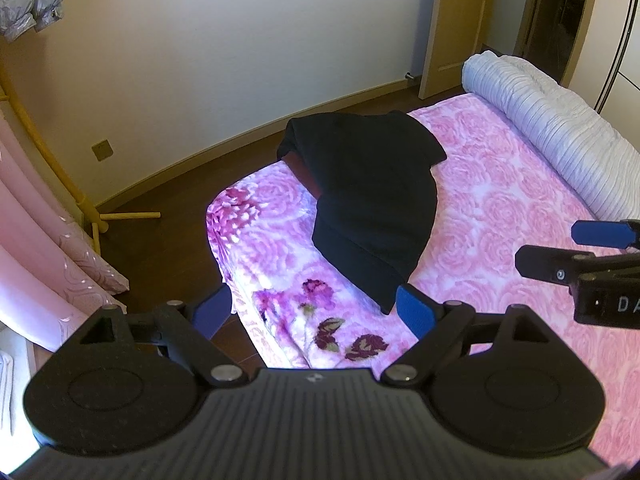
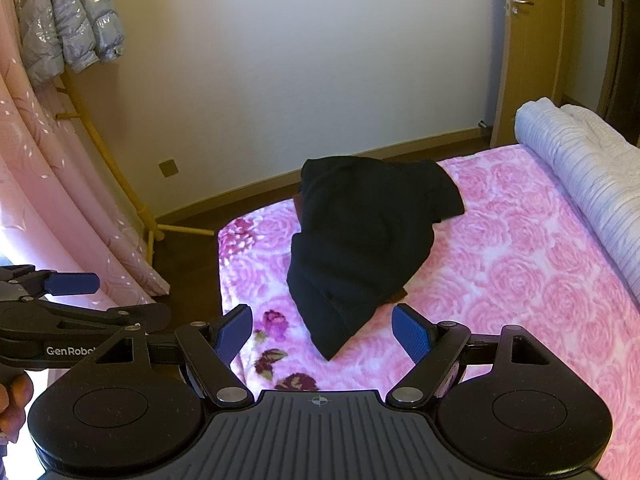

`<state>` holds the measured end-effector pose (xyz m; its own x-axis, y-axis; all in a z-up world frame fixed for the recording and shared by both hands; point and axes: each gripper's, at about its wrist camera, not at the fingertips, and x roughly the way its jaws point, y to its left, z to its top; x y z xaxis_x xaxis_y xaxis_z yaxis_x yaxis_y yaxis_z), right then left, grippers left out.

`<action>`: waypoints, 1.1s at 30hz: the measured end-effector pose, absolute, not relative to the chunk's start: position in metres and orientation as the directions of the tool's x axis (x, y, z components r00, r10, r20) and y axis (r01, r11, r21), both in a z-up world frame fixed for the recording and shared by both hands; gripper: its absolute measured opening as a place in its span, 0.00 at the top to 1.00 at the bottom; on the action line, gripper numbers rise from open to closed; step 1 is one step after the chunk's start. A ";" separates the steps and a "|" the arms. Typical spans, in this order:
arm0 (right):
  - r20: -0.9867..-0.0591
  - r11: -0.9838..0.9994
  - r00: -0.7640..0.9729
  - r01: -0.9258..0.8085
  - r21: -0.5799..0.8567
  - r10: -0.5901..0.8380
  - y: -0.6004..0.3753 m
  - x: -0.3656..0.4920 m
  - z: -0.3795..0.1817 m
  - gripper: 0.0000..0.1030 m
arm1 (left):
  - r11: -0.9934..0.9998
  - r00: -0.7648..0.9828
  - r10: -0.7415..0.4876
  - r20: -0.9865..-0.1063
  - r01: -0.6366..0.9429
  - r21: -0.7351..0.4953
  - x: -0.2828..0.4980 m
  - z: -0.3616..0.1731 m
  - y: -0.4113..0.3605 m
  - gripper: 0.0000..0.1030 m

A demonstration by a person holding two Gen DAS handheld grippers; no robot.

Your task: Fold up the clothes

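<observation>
Left wrist view shows us our left gripper [image 1: 322,312] with its blue-padded jaws spread wide and nothing between them, hovering above the near corner of the bed with the pink rose-patterned plush blanket [image 1: 500,200]. A crumpled black fabric garment [image 1: 372,208] lies heaped on that blanket toward the bed's left edge, its nearest point just beyond our right-hand blue pad [image 1: 416,312], though we cannot tell whether they touch. Our right gripper [image 1: 560,248] enters from the right edge, also held wide with nothing in it. Along the far side of the bed rests a rolled white ribbed quilt [image 1: 560,120]. From the right wrist view, the right gripper [image 2: 322,336] stands wide over the blanket [image 2: 520,280], the garment's [image 2: 360,248] lower tip reaching down between the pads without contact. Pink curtains [image 2: 60,184] hang at the left beside a silver puffer jacket [image 2: 68,20].
</observation>
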<state>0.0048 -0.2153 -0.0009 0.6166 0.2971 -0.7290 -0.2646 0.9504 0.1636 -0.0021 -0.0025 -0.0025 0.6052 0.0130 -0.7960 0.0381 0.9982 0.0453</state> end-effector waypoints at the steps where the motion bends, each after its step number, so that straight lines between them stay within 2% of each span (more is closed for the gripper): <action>1: -0.730 0.950 0.616 -0.266 0.163 0.297 -0.215 0.005 -0.001 0.22 | 0.998 0.605 0.013 -0.796 0.038 0.044 -0.002 -0.003 -0.002 0.15; 33: -0.738 0.950 0.605 -0.264 0.168 0.299 -0.217 0.006 -0.005 0.22 | 0.999 0.598 0.008 -0.802 0.034 0.035 -0.003 -0.010 -0.004 0.15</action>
<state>0.0065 -0.2168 -0.0053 0.6051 0.2988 -0.7379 -0.2637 0.9498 0.1683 -0.0026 -0.0036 -0.0100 0.5979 0.0079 -0.8016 0.0342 0.9988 0.0354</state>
